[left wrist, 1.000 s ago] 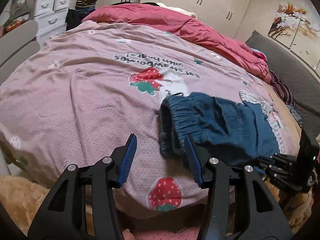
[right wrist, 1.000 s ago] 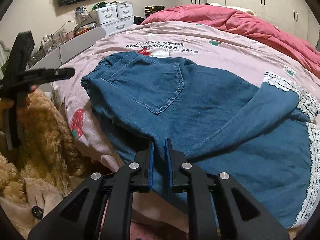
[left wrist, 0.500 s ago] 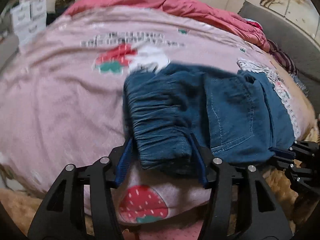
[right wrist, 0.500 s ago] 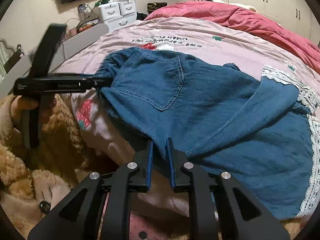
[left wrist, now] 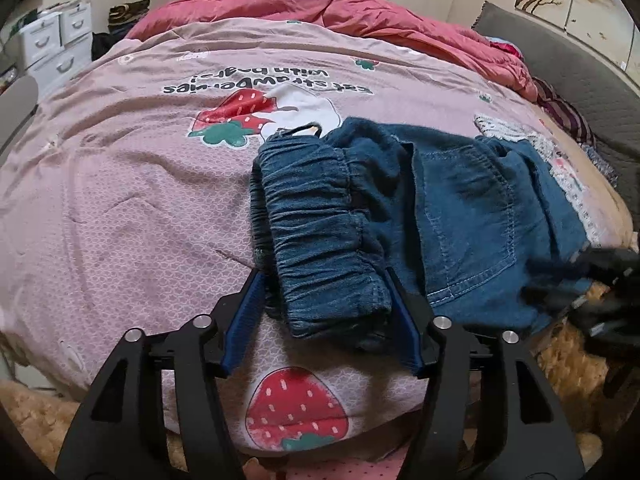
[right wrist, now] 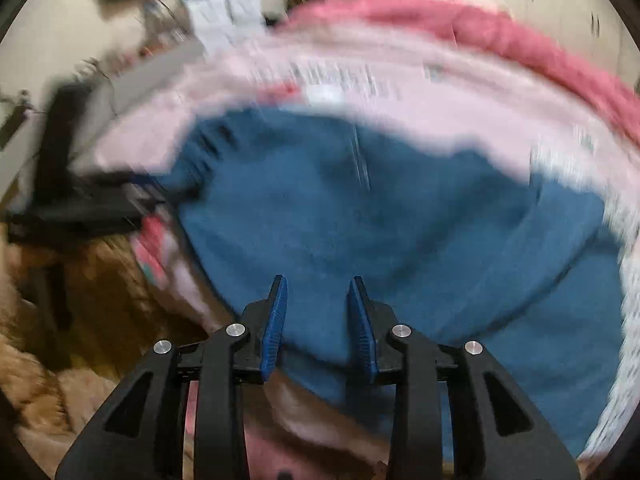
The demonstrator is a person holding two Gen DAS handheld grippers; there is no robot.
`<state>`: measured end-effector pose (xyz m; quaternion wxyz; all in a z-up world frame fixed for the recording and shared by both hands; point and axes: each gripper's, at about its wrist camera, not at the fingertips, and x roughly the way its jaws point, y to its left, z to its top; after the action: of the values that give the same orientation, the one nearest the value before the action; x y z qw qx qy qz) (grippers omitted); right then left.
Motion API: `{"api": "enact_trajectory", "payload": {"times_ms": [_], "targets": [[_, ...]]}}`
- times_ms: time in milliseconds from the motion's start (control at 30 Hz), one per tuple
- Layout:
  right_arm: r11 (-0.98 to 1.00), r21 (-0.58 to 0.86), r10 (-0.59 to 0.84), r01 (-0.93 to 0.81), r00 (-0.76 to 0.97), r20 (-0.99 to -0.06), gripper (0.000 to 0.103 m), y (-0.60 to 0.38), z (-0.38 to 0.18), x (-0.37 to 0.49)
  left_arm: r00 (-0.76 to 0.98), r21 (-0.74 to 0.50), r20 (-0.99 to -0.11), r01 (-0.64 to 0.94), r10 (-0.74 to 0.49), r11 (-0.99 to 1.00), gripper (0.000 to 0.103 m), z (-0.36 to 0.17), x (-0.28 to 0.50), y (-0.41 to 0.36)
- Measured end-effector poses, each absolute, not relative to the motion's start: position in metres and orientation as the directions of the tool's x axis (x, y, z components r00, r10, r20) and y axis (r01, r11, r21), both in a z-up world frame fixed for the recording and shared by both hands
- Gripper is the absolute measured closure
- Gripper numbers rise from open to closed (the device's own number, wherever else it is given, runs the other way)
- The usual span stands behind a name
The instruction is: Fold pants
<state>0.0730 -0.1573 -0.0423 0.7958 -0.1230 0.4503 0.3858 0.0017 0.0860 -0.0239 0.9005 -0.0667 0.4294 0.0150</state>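
Note:
Blue denim pants [left wrist: 460, 216] with white lace hems lie on the pink strawberry bedspread [left wrist: 120, 184], near the bed's front edge. My left gripper [left wrist: 324, 276] is open, its blue pads on either side of the gathered elastic waistband [left wrist: 320, 224]. In the blurred right wrist view my right gripper [right wrist: 318, 284] is open over the pants [right wrist: 360, 216], its jaws apart with denim between them. The left gripper shows there as a dark blur [right wrist: 80, 208] at the waistband end.
A red quilt [left wrist: 320, 8] is bunched at the far side of the bed. A grey padded headboard [left wrist: 560, 64] runs along the right. White drawers [left wrist: 52, 44] stand at far left. A tan fluffy rug [left wrist: 28, 408] lies below the bed's edge.
My right gripper has opened and let go of the denim it pinched, and is moving fast. My left gripper has come in around the waistband, which is now bunched between its pads.

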Motion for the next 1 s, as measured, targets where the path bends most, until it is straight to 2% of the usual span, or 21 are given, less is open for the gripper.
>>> {"api": "enact_trajectory", "payload": {"times_ms": [33,133,267,367,467,533,567,733,833,1000], "targets": [[0.686,0.189,0.51,-0.703,0.279,-0.814,0.071,-0.161,-0.053,0.074,0.627,-0.088,-0.779,-0.084,-0.016,0.993,0.042,-0.025,0.002,0.084],[0.687,0.24,0.548,-0.686,0.272,-0.791,0.072,-0.17,-0.053,0.071,0.633,-0.061,-0.774,-0.078,0.003,0.995,0.042,-0.023,0.0,0.082],[0.685,0.283,0.591,-0.672,0.285,-0.755,0.071,-0.184,-0.036,0.068,0.667,-0.098,-0.745,-0.084,-0.018,0.992,0.042,-0.002,-0.01,0.087],[0.707,0.258,0.593,-0.658,0.353,-0.724,0.062,-0.204,-0.016,0.065,0.714,-0.094,-0.7,-0.104,0.008,0.99,0.042,0.025,-0.028,0.091],[0.753,0.241,0.571,-0.613,0.426,-0.702,0.06,-0.228,-0.002,0.073,0.752,-0.074,-0.659,-0.108,0.033,0.991,0.042,0.051,-0.036,0.091],[0.783,0.214,0.542,-0.584,0.47,-0.697,0.058,-0.24,0.003,0.082,0.77,-0.083,-0.638,-0.058,-0.008,0.995,0.042,0.064,-0.03,0.083],[0.803,0.2,0.519,-0.561,0.496,-0.696,0.054,-0.248,0.006,0.09,0.769,-0.098,-0.637,-0.028,-0.041,0.995,0.042,0.067,-0.024,0.078],[0.866,0.157,0.442,-0.475,0.578,-0.687,0.043,-0.275,0.021,0.12,0.687,-0.26,-0.658,0.177,-0.309,0.949,0.04,0.061,0.014,0.032],[0.887,0.147,0.412,-0.438,0.606,-0.68,0.037,-0.288,0.03,0.147,0.627,-0.253,-0.685,0.272,-0.371,0.928,0.04,0.05,0.034,-0.007],[0.897,0.161,0.397,-0.413,0.589,-0.703,0.036,-0.294,0.036,0.194,0.529,-0.254,-0.724,0.393,-0.443,0.884,0.04,0.029,0.067,-0.058]]}}
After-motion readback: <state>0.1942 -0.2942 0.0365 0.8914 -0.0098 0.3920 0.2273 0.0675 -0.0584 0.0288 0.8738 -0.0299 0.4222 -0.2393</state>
